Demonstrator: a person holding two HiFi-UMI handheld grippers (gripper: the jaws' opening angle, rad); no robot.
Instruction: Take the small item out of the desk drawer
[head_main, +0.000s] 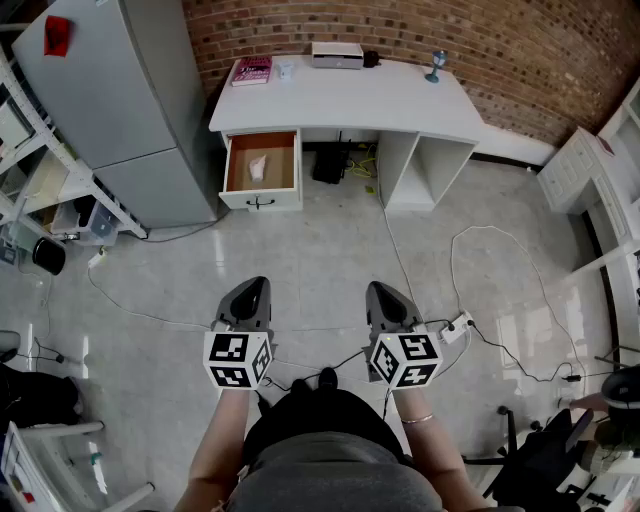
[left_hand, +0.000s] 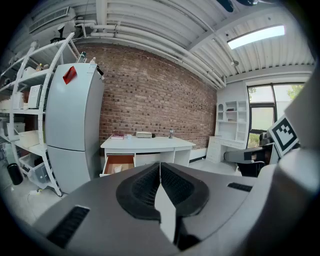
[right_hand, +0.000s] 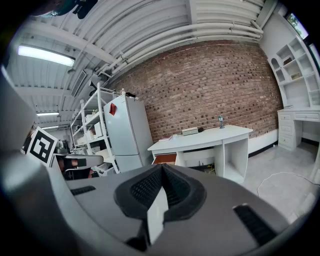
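**A:** Why are both tools held so low and idle?

**B:** Pictured: a person stands well back from the desk, forearms level at the waist. The left gripper and the right gripper sit side by side, pointing ahead over the tiled floor. Nothing is within reach from here, so I'd say there is nothing to grab yet.

**A:** And the jaws?

**B:** Pressed together on both, ribbed pads meeting, nothing between them. Each marker cube faces up toward the head.

**A:** What lies between them and the desk?

**B:** Tile crossed by loose white cables, with a power strip just right of the right gripper. Likely something to step over on the walk in.

**A:** Where is the thing they are after?

**B:** In the drawer, which stands pulled out at the left end of the white desk, its wooden bottom open to view. The small item, pale and crumpled-looking, lies near the middle of it. I can't tell what it is from this far.

**A:** So the drawer needs no opening?

**B:** It appears not. The job looks barely begun, with the approach and the pick both ahead. The left gripper lines up more nearly with the drawer, so it seems the handier one.

**A:** Anything crowding it?

**B:** A grey fridge stands just left of the desk, close to the drawer's side. A brick wall runs behind.
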